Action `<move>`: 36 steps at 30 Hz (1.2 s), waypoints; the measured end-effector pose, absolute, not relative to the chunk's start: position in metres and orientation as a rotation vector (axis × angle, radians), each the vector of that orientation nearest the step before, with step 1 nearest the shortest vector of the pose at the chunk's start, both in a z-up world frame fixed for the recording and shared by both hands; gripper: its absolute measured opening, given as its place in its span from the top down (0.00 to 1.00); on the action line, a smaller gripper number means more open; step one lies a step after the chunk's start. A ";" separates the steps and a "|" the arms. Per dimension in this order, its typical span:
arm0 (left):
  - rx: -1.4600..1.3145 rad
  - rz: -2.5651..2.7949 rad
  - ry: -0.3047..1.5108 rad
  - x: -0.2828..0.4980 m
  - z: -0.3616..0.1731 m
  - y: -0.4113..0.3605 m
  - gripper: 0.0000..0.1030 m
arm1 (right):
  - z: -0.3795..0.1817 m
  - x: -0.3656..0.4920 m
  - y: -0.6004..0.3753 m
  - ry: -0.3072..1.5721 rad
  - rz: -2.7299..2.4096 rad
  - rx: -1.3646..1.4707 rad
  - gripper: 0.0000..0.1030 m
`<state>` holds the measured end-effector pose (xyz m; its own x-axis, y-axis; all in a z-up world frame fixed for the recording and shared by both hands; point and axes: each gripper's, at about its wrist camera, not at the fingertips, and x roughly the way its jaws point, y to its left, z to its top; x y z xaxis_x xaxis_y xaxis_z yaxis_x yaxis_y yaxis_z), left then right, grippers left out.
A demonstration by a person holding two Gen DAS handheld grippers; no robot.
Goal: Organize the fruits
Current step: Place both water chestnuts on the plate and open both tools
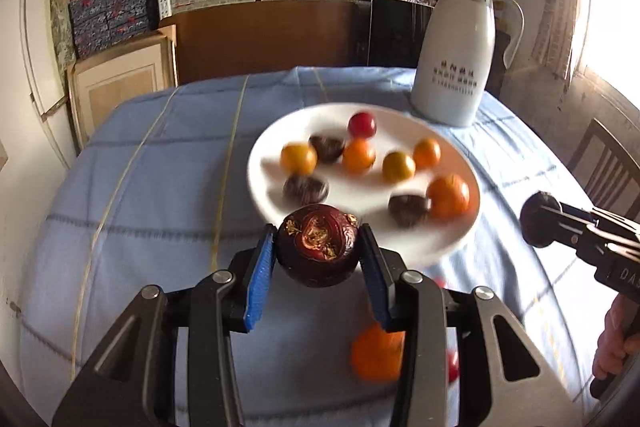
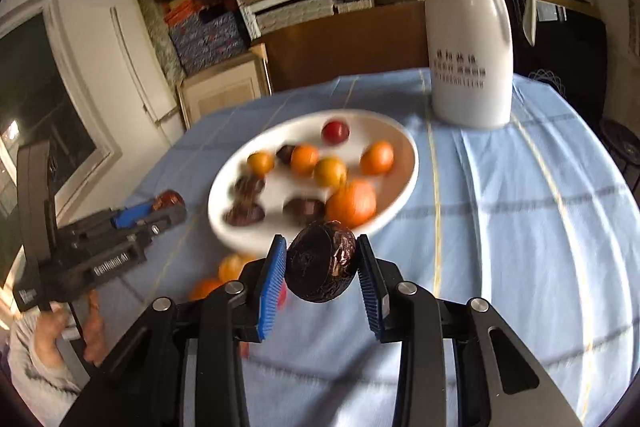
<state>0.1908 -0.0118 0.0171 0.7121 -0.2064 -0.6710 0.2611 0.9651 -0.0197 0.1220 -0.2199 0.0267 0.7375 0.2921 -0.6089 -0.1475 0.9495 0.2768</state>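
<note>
left wrist view first: the left tool (image 1: 318, 247) is clamped on a dark maroon round fruit with a wrinkled, gold-flecked skin (image 1: 318, 245), its blue pads (image 1: 260, 279) pressing it from both sides, up off the surface. just beyond it sits the round white ceramic plate (image 1: 272, 143), and it's busy: three dark brown wrinkled fruits (image 1: 306, 188), a small red cherry tomato (image 1: 362, 125), and several orange and yellow round fruits (image 1: 448, 195). off to the right the right tool (image 1: 538, 225) comes into view, closed on its own dark fruit, a person's hand (image 1: 612, 343) on the grip. one loose orange fruit (image 1: 376, 355) lies on the pale blue checked cloth (image 1: 140, 187) covering the surface, under the left tool, nearer the camera than the plate.

right wrist view now: the right tool (image 2: 322, 267) is closed on a dark brown wrinkled round fruit (image 2: 322, 261), blue pads tight on both sides, held in front of the plate's near rim. two loose orange fruits (image 2: 232, 265) lie on the cloth, left of it and partly hidden behind its finger. a tall white jug with a handle and dark printed lettering (image 2: 468, 39) stands behind the plate, to the right. everything on the surface is a bit blurred.
</note>
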 end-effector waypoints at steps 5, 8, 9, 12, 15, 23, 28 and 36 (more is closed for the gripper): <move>0.124 -0.297 0.766 0.231 0.006 -0.045 0.61 | 0.030 0.174 -0.222 0.713 0.248 0.266 0.65; 0.157 -0.312 0.794 0.252 -0.012 -0.062 0.61 | 0.020 0.209 -0.222 0.739 0.226 0.287 0.65; 0.160 -0.321 0.810 0.260 -0.019 -0.066 0.61 | 0.015 0.220 -0.221 0.752 0.219 0.290 0.65; 0.158 -0.332 0.826 0.273 -0.030 -0.072 0.61 | 0.005 0.250 -0.221 0.766 0.189 0.295 0.65; 0.147 -0.351 0.849 0.282 -0.035 -0.074 0.60 | -0.002 0.272 -0.215 0.772 0.189 0.280 0.65; 0.174 -0.319 0.807 0.275 -0.026 -0.075 0.25 | -0.012 0.284 -0.225 0.776 0.194 0.342 0.56; 0.184 -0.275 0.772 0.254 -0.011 -0.067 0.25 | 0.004 0.259 -0.227 0.744 0.186 0.340 0.50; 0.106 -0.205 0.761 0.198 -0.014 -0.022 0.13 | 0.018 0.193 -0.189 0.704 0.202 0.187 0.39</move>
